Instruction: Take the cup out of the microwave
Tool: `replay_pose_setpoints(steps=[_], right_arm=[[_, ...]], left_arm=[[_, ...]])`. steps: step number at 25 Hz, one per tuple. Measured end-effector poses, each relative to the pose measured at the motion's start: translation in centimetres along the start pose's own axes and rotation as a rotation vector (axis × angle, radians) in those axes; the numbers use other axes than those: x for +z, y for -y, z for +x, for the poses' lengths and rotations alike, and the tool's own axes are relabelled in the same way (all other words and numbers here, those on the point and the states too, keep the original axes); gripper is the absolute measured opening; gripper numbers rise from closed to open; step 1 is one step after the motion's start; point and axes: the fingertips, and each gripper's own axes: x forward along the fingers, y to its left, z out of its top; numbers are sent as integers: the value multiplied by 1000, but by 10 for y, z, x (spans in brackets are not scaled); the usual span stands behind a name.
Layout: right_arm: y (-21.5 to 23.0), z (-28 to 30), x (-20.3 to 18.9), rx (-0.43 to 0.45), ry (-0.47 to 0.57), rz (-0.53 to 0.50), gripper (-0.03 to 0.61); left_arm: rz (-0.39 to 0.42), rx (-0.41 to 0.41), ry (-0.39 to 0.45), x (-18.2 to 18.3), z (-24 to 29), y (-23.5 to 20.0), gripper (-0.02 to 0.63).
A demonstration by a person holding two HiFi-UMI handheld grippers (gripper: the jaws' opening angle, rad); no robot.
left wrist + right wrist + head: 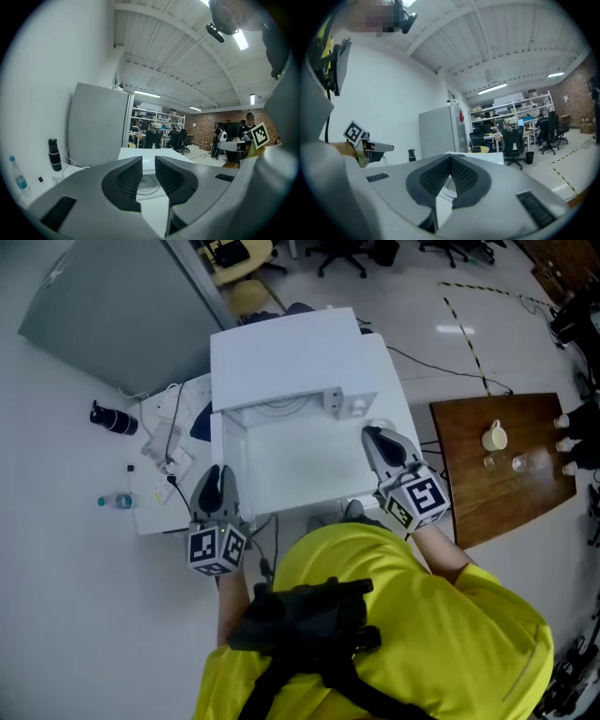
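Note:
The white microwave point(291, 357) stands on a white table, and from above only its top and a pale flat surface in front of it show. A cream cup point(495, 437) stands on the brown wooden table point(469, 502) at the right, well away from both grippers. My left gripper point(218, 474) hangs at the microwave's front left, shut and empty point(148, 159). At the front right corner my right gripper point(372, 434) has its tips touching, with nothing held point(451, 158). A round white disc point(149, 186) shows beyond the jaws.
A black bottle point(114, 418), a small water bottle point(116, 502) and cables point(169, 432) lie on the white table's left part. Two small glasses point(518, 463) stand near the cup. A grey cabinet point(112, 306) stands at the back left. Office chairs fill the room behind.

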Motion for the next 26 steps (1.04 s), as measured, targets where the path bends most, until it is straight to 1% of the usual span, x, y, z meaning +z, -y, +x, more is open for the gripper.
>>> replay_pose_setpoints(steps=[4,8,11,14,18,23,26], right_arm=[[10,-9,2,-40,3,-11,3],[12,-9,5,-73,30,-27,3],[20,-11,8,-109,36,-20,3],[27,-15,11,-131,33,-21,3],[19,-22,7,-146,18,-34,3],[6,-28,-4,-167,21,-4,3],[0,-29,-8,-174,24,9,3]], left_arm=[[-3,4,-31,-8,-1,-5,83],[16,-28,-38,-13,2,3,83],[42,-35,-46,-12,2,5,83],[49,-42,-55,-9,2,1,83],[60,-68,-66,-8,3,0,83],[94,-107,-71,-8,-3,7,83],[96,-127,-77,-12,-3,8,83]])
